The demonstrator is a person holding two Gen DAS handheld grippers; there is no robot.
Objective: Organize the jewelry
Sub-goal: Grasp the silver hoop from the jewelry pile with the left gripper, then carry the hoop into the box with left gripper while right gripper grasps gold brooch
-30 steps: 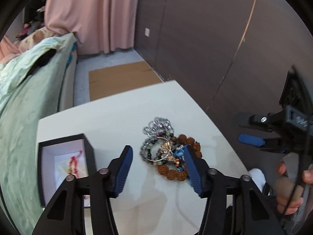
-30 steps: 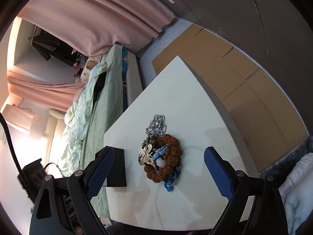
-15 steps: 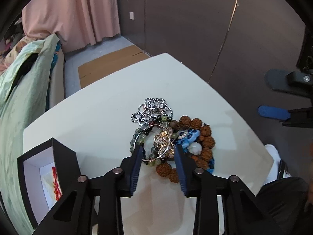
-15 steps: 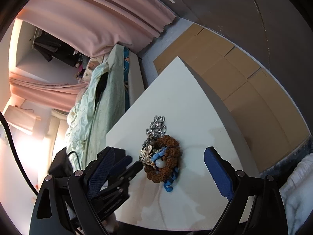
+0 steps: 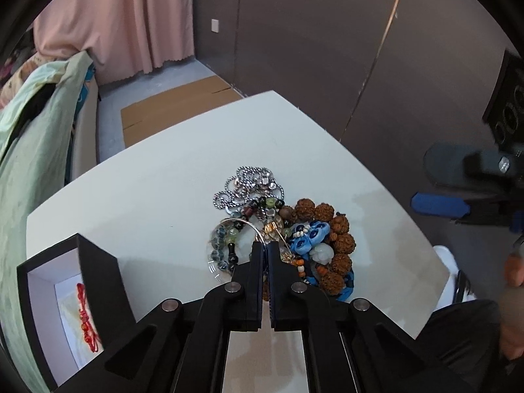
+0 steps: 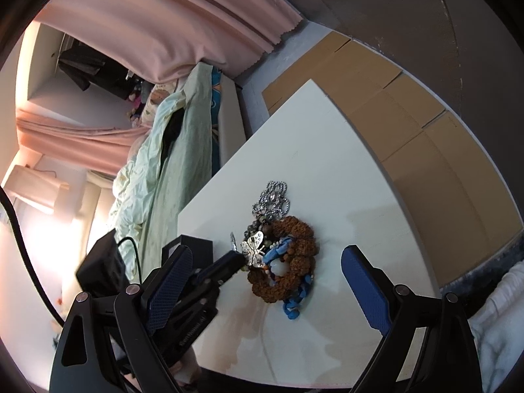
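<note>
A heap of jewelry (image 5: 281,229) lies on the white table (image 5: 163,170): a silver chain (image 5: 252,180), green bead bracelet (image 5: 226,239), brown seed bracelet (image 5: 337,229), blue beads (image 5: 308,235) and a thin silver bangle with a butterfly charm (image 6: 253,249). My left gripper (image 5: 266,249) is shut on the thin silver bangle at the heap's near edge. It also shows in the right wrist view (image 6: 229,262). My right gripper (image 6: 265,281) is open and empty, held above the table's near side. A black jewelry box (image 5: 65,294) with a red cord bracelet (image 5: 86,324) stands open at left.
A bed with a green cover (image 5: 29,150) runs along the table's left side. Flattened cardboard (image 5: 173,108) lies on the floor beyond the table. A dark wall (image 5: 327,49) stands behind. The right gripper's blue pad (image 5: 439,204) hangs past the table's right edge.
My left gripper moved forward and down onto the heap and closed from wide open to shut on the silver bangle. The right gripper stayed nearly still.
</note>
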